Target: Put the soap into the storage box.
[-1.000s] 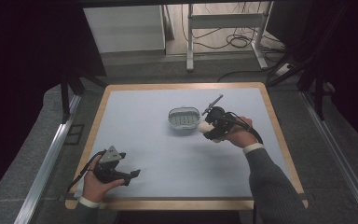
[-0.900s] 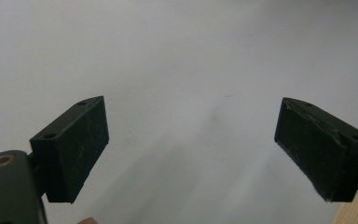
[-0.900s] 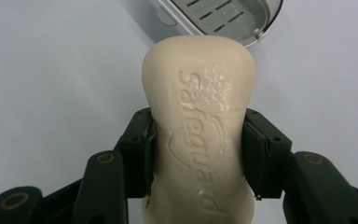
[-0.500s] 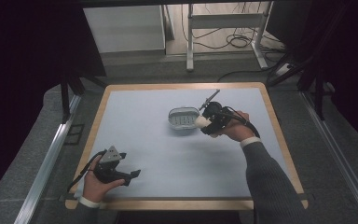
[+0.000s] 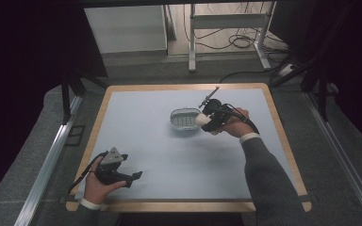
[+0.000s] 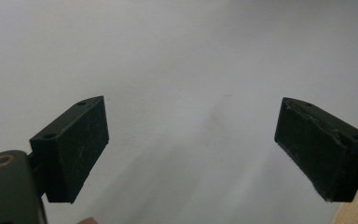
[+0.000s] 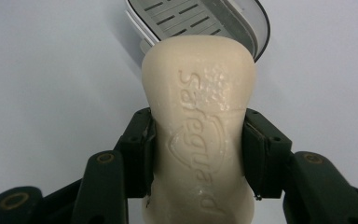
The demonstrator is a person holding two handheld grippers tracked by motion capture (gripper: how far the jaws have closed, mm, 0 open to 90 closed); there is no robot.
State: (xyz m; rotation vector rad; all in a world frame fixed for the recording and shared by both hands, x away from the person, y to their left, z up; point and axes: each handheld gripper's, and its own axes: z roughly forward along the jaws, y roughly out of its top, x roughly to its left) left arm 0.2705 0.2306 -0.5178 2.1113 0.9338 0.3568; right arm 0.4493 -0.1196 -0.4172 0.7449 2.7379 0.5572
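Observation:
A cream bar of soap (image 7: 198, 126) with raised lettering is clamped across its waist by my right gripper (image 7: 198, 154), whose jaws press both sides. In the high view the soap (image 5: 201, 120) hangs at the right edge of a grey slotted soap dish (image 5: 185, 120) near the table's middle; my right gripper (image 5: 207, 121) is just right of the dish. The dish (image 7: 200, 21) lies just beyond the soap's far end. My left gripper (image 5: 135, 178) rests low at the front left, its jaws wide apart over bare table (image 6: 186, 70), nothing between them.
The table has a pale blue-grey top (image 5: 169, 160) with a wooden border (image 5: 184, 205). Beyond its far edge stand a white cabinet (image 5: 122, 28), a metal table frame (image 5: 226, 28) and loose cables (image 5: 245, 42) on the floor.
My right gripper has carried the soap a little left and toward the dish, ending at its right rim. The left gripper has stayed put.

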